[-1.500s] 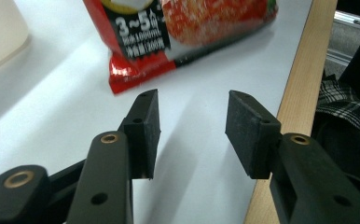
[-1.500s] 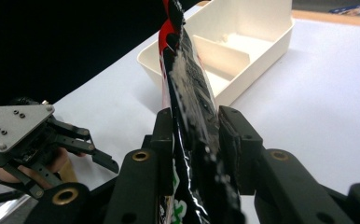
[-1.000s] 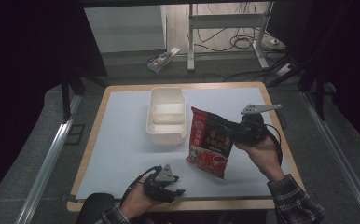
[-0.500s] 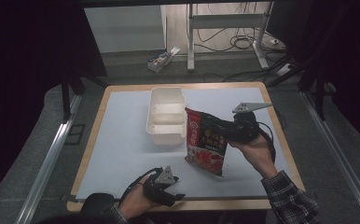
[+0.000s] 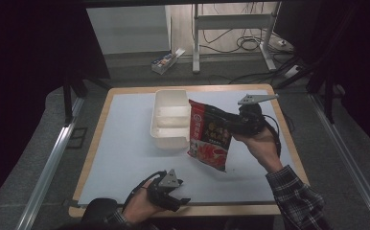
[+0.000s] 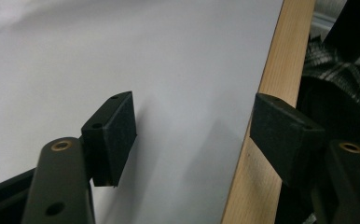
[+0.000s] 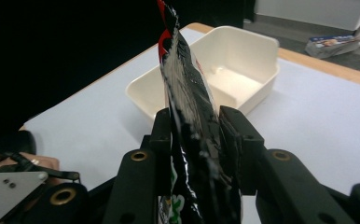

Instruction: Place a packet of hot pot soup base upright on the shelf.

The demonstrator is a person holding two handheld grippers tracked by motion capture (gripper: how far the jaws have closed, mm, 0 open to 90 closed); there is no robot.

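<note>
From the high view, the right gripper [image 5: 231,125] holds a red snack bag [image 5: 208,135] clear of the table, just beside the white tray [image 5: 171,120]. In the left gripper view, the left gripper [image 6: 192,135] has just been opening, nothing between its jaws. In the right gripper view, both pads clamp the bag [image 7: 187,100].

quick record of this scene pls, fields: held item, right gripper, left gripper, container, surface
held item: red snack packet, lifted off the table beside the container
right gripper: shut on the packet, a pad on each face
left gripper: jaws just been opening, nothing between them, at the near table edge
container: cream tray, upright, looks empty
surface: white sheet on a wooden table
</note>
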